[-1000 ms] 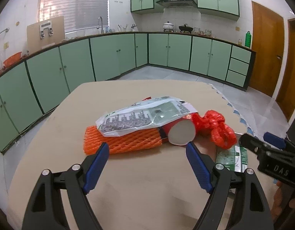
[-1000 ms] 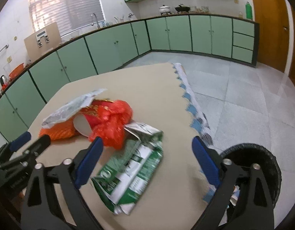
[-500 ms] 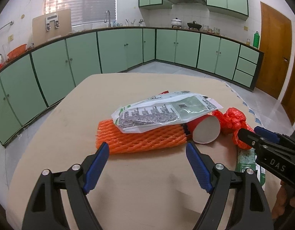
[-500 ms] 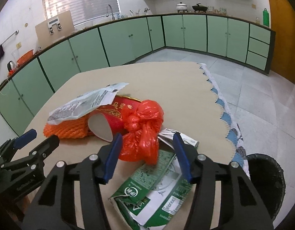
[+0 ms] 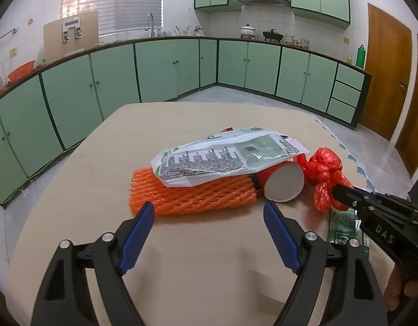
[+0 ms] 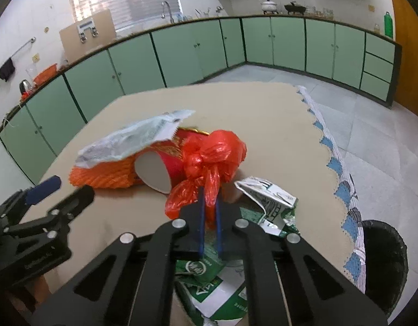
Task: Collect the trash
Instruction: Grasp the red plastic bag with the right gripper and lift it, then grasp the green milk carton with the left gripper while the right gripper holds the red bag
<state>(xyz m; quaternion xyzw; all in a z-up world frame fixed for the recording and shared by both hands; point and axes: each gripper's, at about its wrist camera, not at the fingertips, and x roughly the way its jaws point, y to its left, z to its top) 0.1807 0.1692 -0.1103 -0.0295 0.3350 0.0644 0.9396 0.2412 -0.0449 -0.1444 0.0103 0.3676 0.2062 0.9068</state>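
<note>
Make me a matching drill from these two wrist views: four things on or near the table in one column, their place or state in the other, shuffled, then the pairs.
Things:
1. red plastic bag
2. red paper cup
3. printed wrapper
4. black bin

Places or states:
A. lies on top of the orange foam net
B. stands on the floor beside the table
C. pinched between the shut fingers of the right gripper
D. on its side, white inside facing the left gripper

Pairs: 1-C, 2-D, 3-A, 4-B
</note>
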